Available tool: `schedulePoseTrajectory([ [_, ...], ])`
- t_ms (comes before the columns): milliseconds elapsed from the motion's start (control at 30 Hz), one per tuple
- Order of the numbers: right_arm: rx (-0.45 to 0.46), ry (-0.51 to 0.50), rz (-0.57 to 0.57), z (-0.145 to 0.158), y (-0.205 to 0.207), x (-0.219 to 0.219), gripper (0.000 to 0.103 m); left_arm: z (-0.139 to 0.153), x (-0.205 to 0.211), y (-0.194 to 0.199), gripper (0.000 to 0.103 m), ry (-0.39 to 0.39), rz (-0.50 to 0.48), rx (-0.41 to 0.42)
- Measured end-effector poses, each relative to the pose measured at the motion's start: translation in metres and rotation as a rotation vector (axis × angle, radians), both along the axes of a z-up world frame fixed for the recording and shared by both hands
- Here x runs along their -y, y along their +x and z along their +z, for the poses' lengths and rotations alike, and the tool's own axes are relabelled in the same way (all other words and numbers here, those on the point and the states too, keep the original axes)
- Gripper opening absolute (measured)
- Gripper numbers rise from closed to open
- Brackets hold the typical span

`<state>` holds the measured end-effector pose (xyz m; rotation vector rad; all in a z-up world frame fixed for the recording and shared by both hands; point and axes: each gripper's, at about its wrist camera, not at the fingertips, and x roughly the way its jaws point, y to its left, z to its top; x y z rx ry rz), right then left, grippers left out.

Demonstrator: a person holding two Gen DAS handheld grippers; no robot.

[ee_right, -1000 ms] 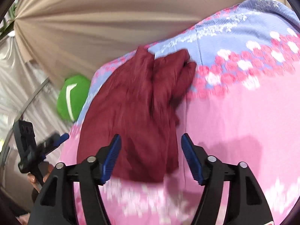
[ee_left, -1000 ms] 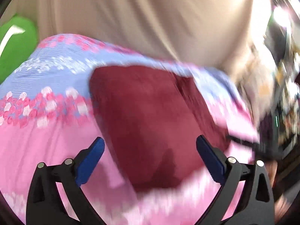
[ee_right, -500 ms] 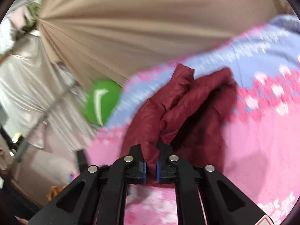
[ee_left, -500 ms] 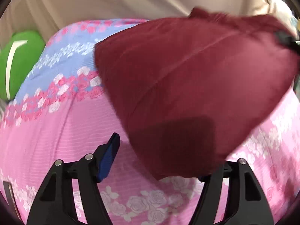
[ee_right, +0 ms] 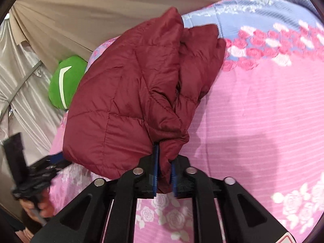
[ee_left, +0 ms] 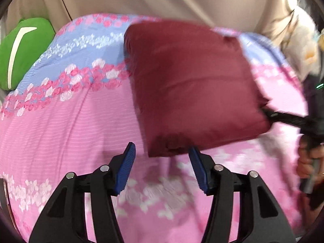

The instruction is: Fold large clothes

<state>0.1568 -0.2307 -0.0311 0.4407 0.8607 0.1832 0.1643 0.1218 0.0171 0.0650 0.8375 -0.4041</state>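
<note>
Right gripper: jaws easing apart, pads pinching the folded maroon quilted jacket at its six-o'clock corner (green cushion at nine). Left gripper: closing, pads clear of cloth, above the pink floral bedspread.

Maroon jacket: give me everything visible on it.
The maroon jacket is quilted, puffy, slightly shiny fabric, folded into a thick bundle. It lies on the pink floral bedspread, its near edge lifted. The right gripper pinches a hem fold, jaws easing open. The left gripper closes around its near corner, not yet gripping.
</note>
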Motion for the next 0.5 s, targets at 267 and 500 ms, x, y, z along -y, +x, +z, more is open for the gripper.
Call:
schedulePoseTrajectory([
  [267, 0.160, -0.044, -0.062, 0.070, -0.013, 0.015, 0.018, 0.049, 0.037, 0.024, 0.071, -0.012, 0.018, 0.130],
  [500, 0.126, -0.048, -0.068, 0.076, 0.061, 0.022, 0.023, 0.006, 0.060, 0.061, 0.076, 0.010, 0.056, 0.059],
])
